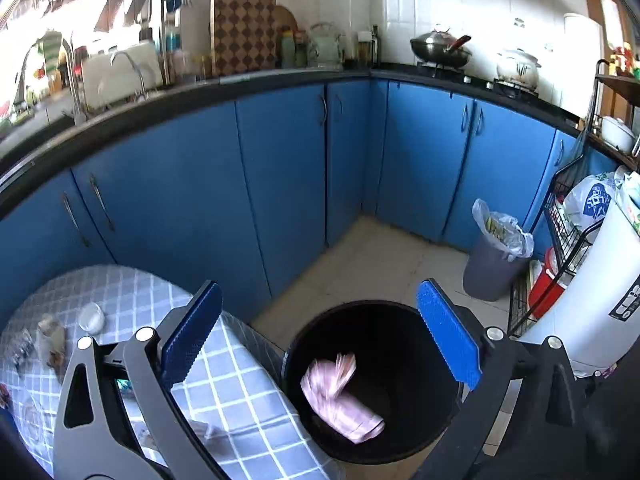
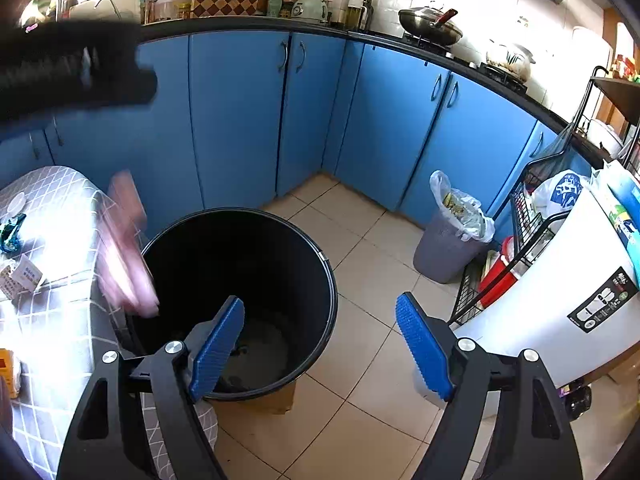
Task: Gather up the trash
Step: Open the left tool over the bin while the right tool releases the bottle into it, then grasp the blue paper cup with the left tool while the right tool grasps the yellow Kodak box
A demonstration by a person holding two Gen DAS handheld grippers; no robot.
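Trash, a pink wrapper (image 1: 340,396), is seen dropping into the black bin (image 1: 400,312) because the left gripper (image 1: 320,344) and right gripper (image 2: 320,348) are spread wide, empty.

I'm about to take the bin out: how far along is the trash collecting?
Done: a pink wrapper, blurred, is dropping into the black bin. In hand: nothing; the left tongs and right tongs are both open and empty. Left: scraps on the checked table, including a teal wrapper and a printed paper packet.
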